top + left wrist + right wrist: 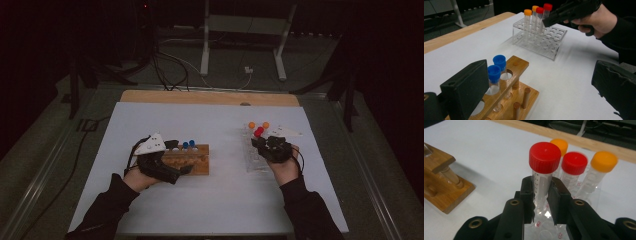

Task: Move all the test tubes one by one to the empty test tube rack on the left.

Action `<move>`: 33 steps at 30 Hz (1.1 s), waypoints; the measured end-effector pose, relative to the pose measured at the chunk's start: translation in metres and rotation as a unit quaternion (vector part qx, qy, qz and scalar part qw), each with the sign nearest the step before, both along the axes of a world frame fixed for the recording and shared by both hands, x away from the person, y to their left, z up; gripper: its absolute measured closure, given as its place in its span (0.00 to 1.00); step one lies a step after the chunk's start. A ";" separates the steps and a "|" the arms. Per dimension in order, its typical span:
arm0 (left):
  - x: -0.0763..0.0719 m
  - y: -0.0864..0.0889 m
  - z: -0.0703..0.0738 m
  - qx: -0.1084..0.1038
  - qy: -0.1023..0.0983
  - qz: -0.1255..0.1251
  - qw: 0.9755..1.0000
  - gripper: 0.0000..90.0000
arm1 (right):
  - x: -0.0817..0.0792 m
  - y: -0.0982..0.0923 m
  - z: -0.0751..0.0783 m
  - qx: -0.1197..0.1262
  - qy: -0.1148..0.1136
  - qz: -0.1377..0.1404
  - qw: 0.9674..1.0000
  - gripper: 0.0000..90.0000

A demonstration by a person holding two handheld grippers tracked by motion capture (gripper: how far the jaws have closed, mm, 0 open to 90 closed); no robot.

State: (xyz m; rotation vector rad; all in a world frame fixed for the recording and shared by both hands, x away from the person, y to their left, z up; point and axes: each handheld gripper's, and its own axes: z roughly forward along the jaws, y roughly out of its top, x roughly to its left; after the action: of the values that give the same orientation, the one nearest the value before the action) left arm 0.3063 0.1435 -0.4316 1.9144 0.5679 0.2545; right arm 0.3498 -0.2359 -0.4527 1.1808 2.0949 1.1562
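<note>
Clear rack (574, 230) cells marked B2, C2. Right hand-held gripper (541, 192) clamped on red-cap tube (544, 170) just below cap, upright in rack. Left hand-held gripper (536, 85) wide open, empty, by wooden rack (511, 82).

wooden rack (441, 182) cut off at left edge

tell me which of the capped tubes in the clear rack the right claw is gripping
The nearer red-capped clear plastic tube, pinched just below its cap by the right claw. The other red-capped tube and both orange-capped ones stand free behind it.
</note>
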 end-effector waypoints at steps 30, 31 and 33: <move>-0.005 -0.006 0.007 -0.001 0.001 -0.023 1.000 0.02 | -0.036 0.018 0.034 0.014 -0.039 0.057 0.997 0.83; -0.005 -0.007 0.007 -0.001 0.001 -0.025 1.000 0.03 | -0.036 0.020 0.033 0.013 -0.037 0.062 0.997 0.83; -0.005 -0.009 0.008 0.000 0.002 -0.029 1.000 0.03 | -0.038 0.024 0.031 0.013 -0.032 0.070 0.997 0.83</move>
State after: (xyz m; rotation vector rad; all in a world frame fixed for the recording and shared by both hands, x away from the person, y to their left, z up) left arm 0.3013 0.1349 -0.4235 1.9292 0.5147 0.2148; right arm 0.3121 -0.2123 -0.4217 1.0081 2.1485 1.2701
